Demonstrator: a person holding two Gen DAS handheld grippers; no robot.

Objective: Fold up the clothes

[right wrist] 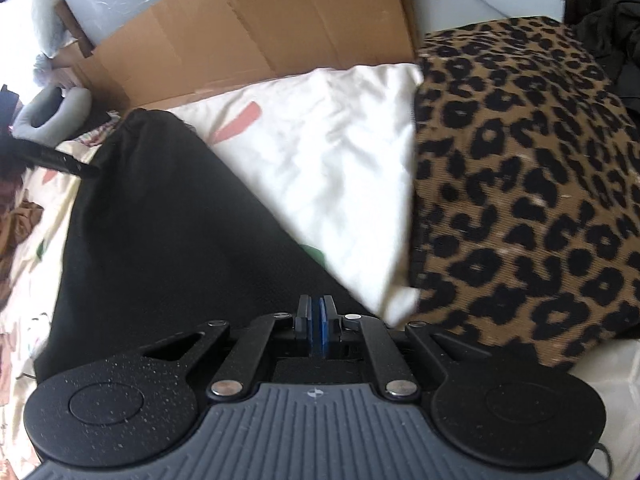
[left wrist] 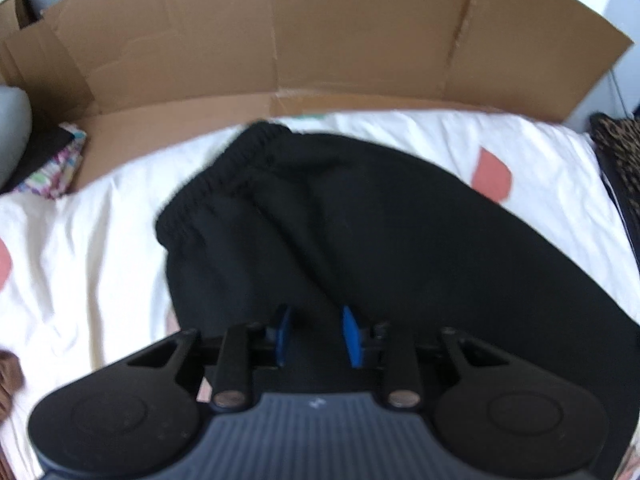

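A pair of black sweatpants (left wrist: 360, 220) lies spread on a white bed sheet (left wrist: 100, 240), its elastic waistband (left wrist: 224, 168) toward the far left. My left gripper (left wrist: 316, 332) hovers over the near part of the pants, its blue pads apart and nothing between them. In the right wrist view the same black pants (right wrist: 160, 220) fill the left half. My right gripper (right wrist: 318, 332) is over their right edge with its blue pads pressed together; I cannot tell whether cloth is pinched between them.
A flattened cardboard box (left wrist: 300, 40) stands along the far side of the bed. A leopard-print cushion (right wrist: 528, 180) lies to the right. A grey neck pillow (right wrist: 52, 116) and brown clothing (right wrist: 16, 228) lie at the left.
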